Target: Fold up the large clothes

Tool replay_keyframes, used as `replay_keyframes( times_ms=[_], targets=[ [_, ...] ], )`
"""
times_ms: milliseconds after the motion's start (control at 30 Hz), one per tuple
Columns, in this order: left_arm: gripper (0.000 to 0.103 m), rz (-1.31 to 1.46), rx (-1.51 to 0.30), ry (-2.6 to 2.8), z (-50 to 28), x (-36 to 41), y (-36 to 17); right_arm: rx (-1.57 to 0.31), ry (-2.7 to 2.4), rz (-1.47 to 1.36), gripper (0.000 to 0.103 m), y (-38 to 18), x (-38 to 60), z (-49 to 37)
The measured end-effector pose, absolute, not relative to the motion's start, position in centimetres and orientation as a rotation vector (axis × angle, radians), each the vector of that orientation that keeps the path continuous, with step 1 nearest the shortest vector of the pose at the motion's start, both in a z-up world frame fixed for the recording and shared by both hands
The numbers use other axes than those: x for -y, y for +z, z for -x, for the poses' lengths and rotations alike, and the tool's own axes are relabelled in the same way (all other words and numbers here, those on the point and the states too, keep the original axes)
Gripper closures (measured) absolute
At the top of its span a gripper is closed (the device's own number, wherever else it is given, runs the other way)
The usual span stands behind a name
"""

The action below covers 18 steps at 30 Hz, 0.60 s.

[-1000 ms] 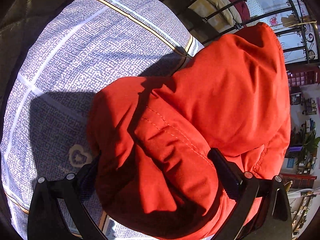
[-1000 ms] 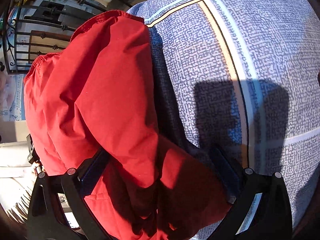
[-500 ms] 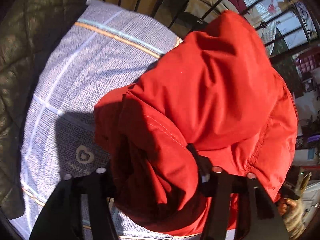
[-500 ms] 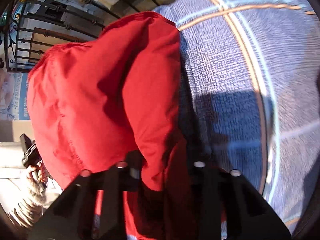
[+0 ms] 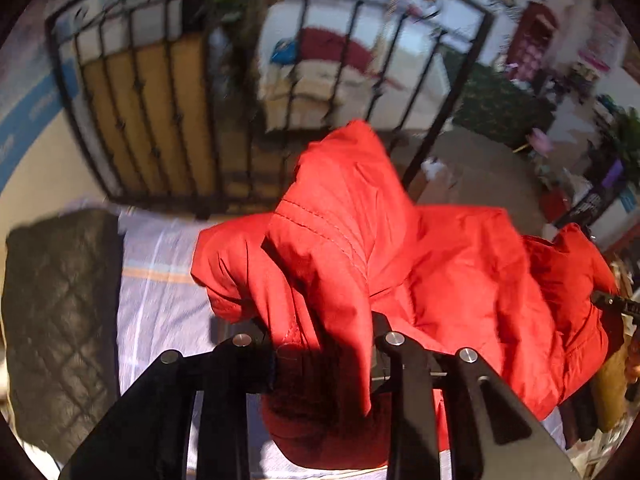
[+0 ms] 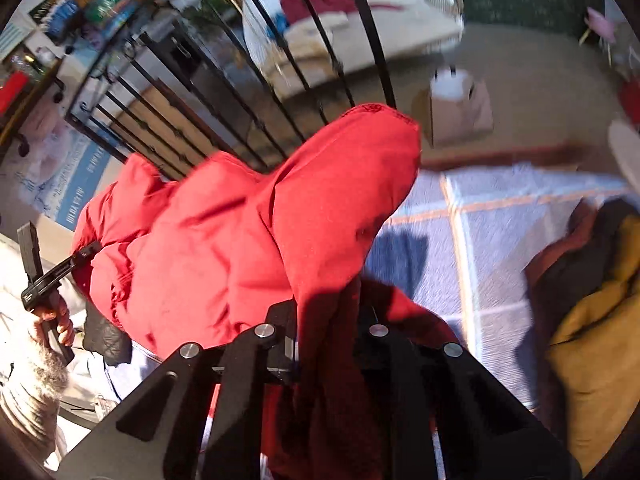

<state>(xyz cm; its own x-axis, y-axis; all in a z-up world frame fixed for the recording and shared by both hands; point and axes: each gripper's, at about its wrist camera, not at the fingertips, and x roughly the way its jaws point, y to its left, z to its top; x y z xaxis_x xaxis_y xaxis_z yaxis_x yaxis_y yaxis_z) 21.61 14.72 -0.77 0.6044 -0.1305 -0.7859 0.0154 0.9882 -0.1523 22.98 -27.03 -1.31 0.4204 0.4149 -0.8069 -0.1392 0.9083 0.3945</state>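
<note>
Two grippers clamp the red jacket (image 5: 400, 248) above the checked blue sheet (image 6: 500, 240): left gripper (image 5: 320, 344) and right gripper (image 6: 326, 332), jaws just closing, pinch bunched fabric; a dark quilted garment (image 5: 60, 300) lies alongside.

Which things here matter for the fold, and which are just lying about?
In the job: red jacket, pinched by the left gripper and right gripper; checked bedspread under it.

Lying about: dark quilted garment, mustard garment, cardboard box.
</note>
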Motion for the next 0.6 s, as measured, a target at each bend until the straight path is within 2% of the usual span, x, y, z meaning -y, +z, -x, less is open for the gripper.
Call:
replay_keyframes(
  times_ms=[200, 267, 467, 600],
  targets=[
    [0.076, 0.066, -0.768, -0.269, -23.0, -7.1, 7.8, -0.951, 0.325, -0.224, 0.088, 8.6, 31.1, -20.7],
    [0.076, 0.054, -0.729, -0.299, -23.4, -4.7, 10.1, -0.962, 0.339, -0.224, 0.088, 10.5, 32.6, -20.8],
    [0.077, 0.022, -0.692, -0.354, -23.2, -0.4, 12.3, -0.852, 0.274, -0.289, 0.088, 12.4, 36.6, -17.6],
    [0.077, -0.042, -0.638, -0.434, -24.0, 4.4, 16.6, -0.826, 0.251, -0.291, 0.088, 15.5, 39.4, -17.5]
  ],
)
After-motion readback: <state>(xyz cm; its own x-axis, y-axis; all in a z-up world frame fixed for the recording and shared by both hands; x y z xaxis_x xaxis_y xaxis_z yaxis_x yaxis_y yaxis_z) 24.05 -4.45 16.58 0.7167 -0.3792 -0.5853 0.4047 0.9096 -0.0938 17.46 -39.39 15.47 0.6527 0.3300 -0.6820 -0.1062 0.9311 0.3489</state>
